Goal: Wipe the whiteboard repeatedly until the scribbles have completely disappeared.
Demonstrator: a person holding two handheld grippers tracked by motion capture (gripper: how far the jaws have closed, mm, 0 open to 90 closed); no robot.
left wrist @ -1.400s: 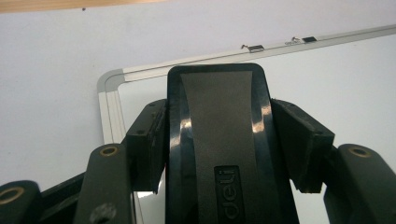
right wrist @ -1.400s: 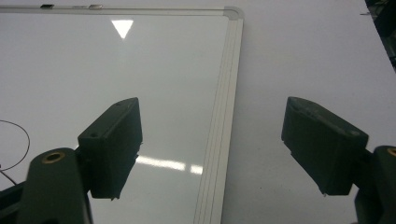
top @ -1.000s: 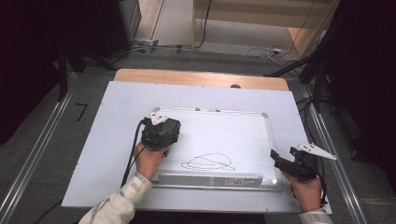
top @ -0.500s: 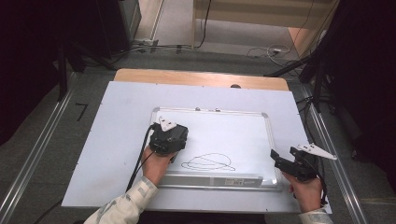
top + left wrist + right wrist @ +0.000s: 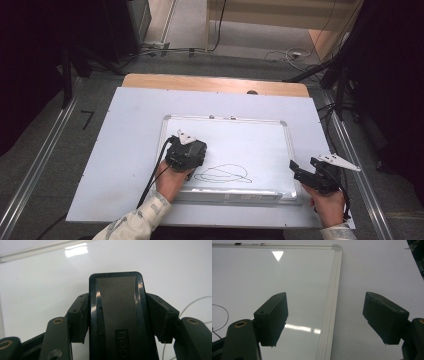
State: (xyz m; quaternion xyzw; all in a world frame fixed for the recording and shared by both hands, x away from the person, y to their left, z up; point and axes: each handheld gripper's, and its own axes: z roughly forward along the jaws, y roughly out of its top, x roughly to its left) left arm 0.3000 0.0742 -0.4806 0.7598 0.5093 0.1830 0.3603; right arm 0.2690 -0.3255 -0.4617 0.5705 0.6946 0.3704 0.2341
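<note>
With the rectangular white whiteboard with a silver metal frame as my reference, it lies flat on the pale grey sheet-covered surface, a strip of bare wood showing at the far edge of that surface.

My left hand-held gripper sits over the whiteboard's near-left area, just left of the black pen scribble of looping ovals. In the left gripper view its jaws are clamped on both sides of a glossy black rectangular plastic eraser with a grey centre panel, a "deli" logo partly readable near the bottom. Eraser points out over clean white board; thin pen lines show to its right in that view. I can't tell whether the eraser's underside touches the board. Left hand is behind the gripper, at the whiteboard's near frame, black cable trailing back along the light patterned sleeve.

My right hand-held gripper is at the whiteboard's near-right corner, just off the frame. Jaws wide apart, nothing between them. In the right gripper view one jaw hangs over the board, the other over the grey surface, with the whiteboard's right frame rail running between them. Part of the scribble shows at that view's left edge. Right hand grips from behind.
</note>
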